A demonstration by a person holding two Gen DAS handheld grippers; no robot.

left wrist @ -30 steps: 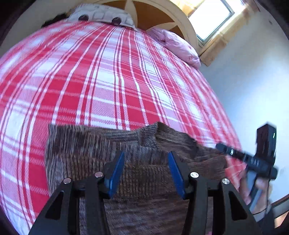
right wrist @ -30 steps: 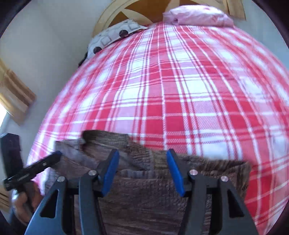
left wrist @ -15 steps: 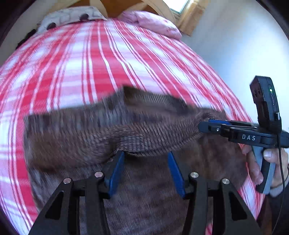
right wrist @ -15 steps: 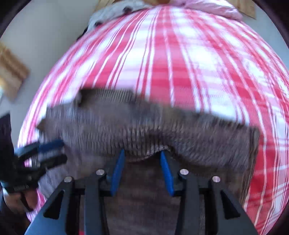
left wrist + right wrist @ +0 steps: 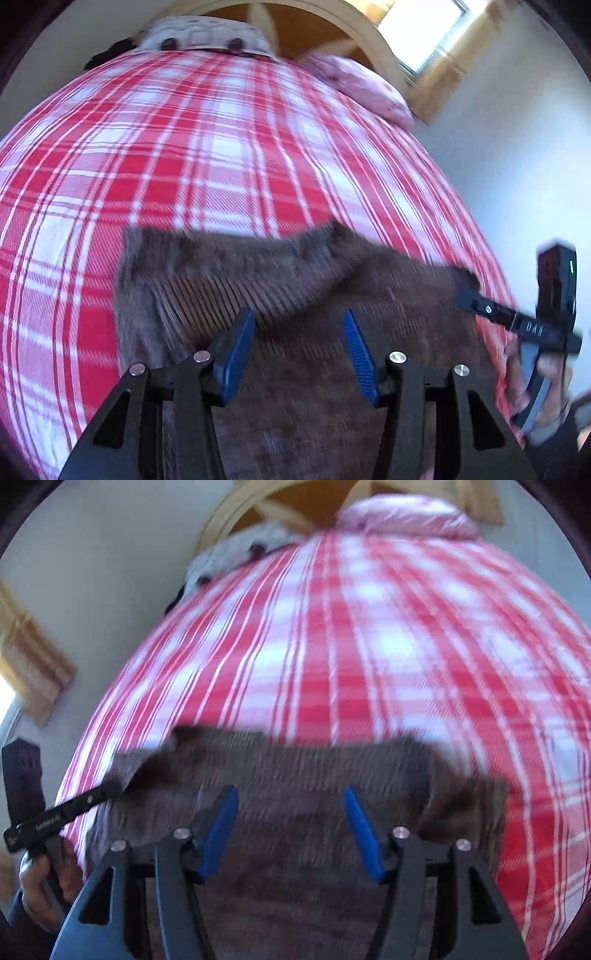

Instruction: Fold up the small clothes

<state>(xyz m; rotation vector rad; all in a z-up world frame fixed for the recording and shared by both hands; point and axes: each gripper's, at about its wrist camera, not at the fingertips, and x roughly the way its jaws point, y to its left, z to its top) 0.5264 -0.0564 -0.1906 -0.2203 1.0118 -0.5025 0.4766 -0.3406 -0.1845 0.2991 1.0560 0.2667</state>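
1. L gripper [image 5: 299,352]: jaws are held apart, with nothing pinched between the blue pads [image 5: 236,354]. A brown knit garment [image 5: 295,280] is seen directly below and ahead of the tips; contact cannot be confirmed because of blur.
2. R gripper [image 5: 290,830]: jaws are likewise held apart and have just been opening. No cloth is clamped between the pads; knit fabric is seen lying under the gap.
3. Garment posn: it is spread on the red/white plaid bedspread [image 5: 207,158], with a folded upper edge just ahead of both sets of tips. Fabric extends left and right of each gripper and back under the frames.
4. In the left wrist view, the R gripper is seen to the right of the L tips, near the garment's right corner, and is gripped by a hand [image 5: 543,384].
5. In the right wrist view, the L gripper is seen to the left, with its tip at the garment's left edge.
6. Far ahead of the tips: a grey patterned pillow [image 5: 203,35], a pink pillow [image 5: 358,88] and a wooden headboard [image 5: 295,18] are seen. A window [image 5: 424,33] is located ahead-right of the L gripper.
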